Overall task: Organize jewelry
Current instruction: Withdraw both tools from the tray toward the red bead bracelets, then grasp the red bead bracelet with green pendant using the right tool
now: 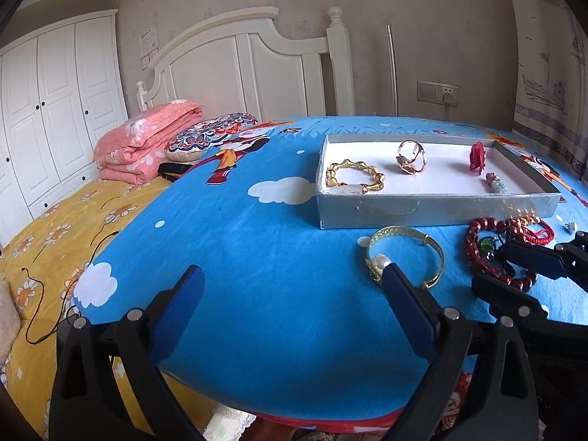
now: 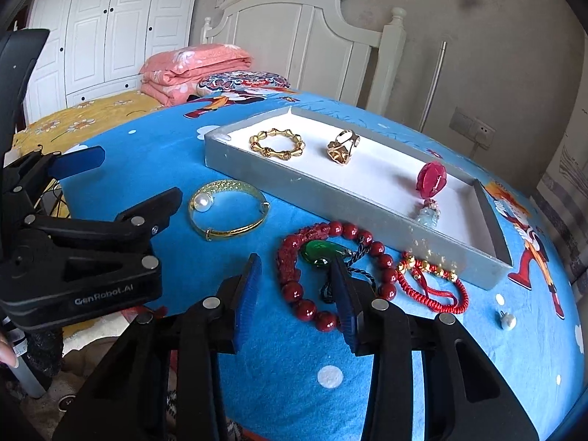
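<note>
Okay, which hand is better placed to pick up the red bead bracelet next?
Right. The right gripper already points at the red bead bracelet, beads between its open fingers. The left gripper sits off to the side, nearer the gold bangle.

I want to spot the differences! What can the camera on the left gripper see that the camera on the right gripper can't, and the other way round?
Only the left wrist view shows the thin black cord on the yellow bedspread.

Only the right wrist view shows the whole green pendant inside the red bead bracelet, with the right gripper open around it.

Both show the grey tray with the gold bead bracelet, the pearl bangle and the open left gripper.
</note>
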A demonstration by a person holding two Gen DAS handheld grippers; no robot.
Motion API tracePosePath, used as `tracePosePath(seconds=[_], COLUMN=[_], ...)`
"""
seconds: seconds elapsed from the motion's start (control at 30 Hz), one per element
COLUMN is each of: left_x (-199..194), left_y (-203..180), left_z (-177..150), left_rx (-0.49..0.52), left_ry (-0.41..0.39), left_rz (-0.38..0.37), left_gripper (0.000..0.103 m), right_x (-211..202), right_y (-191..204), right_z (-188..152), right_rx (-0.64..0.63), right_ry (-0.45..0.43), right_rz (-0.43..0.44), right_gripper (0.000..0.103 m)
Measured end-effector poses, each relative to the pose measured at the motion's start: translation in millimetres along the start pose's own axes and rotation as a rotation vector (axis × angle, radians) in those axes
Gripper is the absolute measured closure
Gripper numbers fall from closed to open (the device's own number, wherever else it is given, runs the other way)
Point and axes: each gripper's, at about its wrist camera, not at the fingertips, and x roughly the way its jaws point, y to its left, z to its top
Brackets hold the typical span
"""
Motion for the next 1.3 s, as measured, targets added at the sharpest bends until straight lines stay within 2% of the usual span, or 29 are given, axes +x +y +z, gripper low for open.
tracePosePath(seconds=[0.03, 0.07, 0.1, 0.2, 0.43, 0.67, 0.77, 0.87, 1.1, 1.2, 1.3], left_x=[0.1, 0.6, 1.5, 2.8, 4.4, 23.6, 28.8, 28.9, 35.4, 42.3, 40.7], left_y=[0.9, 2.2, 3.6, 6.5, -4.2, -27.9, -37.5, -39.7, -50.9, -55.1, -50.6], left_z=[-0.6, -0.9, -1.0, -1.9, 0.1, 11.5, 16.7, 18.5, 23.0, 26.3, 27.2], left_rx=[-0.002, -0.007, -0.012, -0.028, -0.013, 0.02, 0.045, 0.03, 0.073, 0.069, 0.045], left_ry=[0.0, 0.002, 0.005, 0.012, 0.03, 0.088, 0.095, 0.102, 0.129, 0.157, 0.142], left_rz=[-0.001, -0.001, -0.004, -0.014, -0.101, -0.156, -0.156, -0.183, -0.238, -0.27, -0.271], left_gripper=[0.009, 0.009, 0.009, 0.009, 0.009, 0.009, 0.009, 0.009, 0.009, 0.009, 0.009], right_x=[1.6, 2.6, 3.1, -0.6, -6.9, -10.0, -15.7, -24.4, -34.3, -36.4, -39.5], right_y=[0.0, 0.7, 2.7, 11.2, 1.0, -7.3, -13.4, -19.3, -28.7, -29.9, -33.6], right_z=[1.4, 1.9, 1.9, -1.7, 1.2, -4.7, -5.2, -5.6, -8.5, -9.0, -9.5], right_rx=[-0.001, -0.006, -0.013, -0.062, -0.032, -0.01, 0.012, 0.025, 0.054, 0.058, 0.064], right_ry=[0.0, 0.0, -0.002, -0.024, -0.058, -0.063, -0.08, -0.103, -0.123, -0.125, -0.133], right_rz=[0.0, 0.008, 0.022, -0.013, -0.048, -0.05, -0.05, -0.049, -0.047, -0.051, -0.06], right_gripper=[0.069, 0.085, 0.091, 0.091, 0.091, 0.091, 0.091, 0.091, 0.091, 0.091, 0.091])
